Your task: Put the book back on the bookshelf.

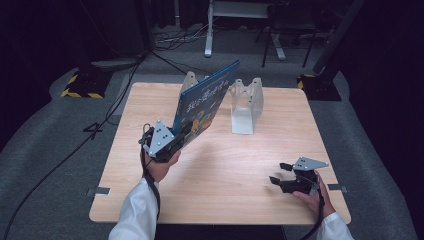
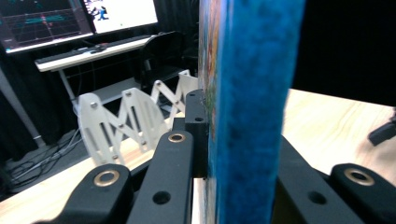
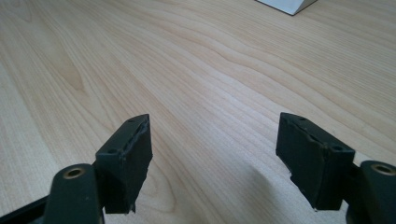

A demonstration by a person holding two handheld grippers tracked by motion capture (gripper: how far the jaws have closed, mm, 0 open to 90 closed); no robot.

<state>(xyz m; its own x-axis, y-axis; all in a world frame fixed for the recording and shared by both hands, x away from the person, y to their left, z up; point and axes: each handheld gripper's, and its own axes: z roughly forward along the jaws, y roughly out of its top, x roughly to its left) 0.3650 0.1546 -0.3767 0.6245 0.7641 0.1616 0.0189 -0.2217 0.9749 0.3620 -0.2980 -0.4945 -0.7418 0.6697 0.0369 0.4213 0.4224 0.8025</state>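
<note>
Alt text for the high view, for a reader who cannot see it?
The left tongs hold a blue picture book tilted up above a wooden table, near a white folding rack. The right tongs rest open near the table's right edge.

The left gripper (image 1: 181,134) is lifted up, its jaws squeezed tight together on something thin. The right gripper (image 1: 280,173) sits low, its jaws wide apart.
</note>
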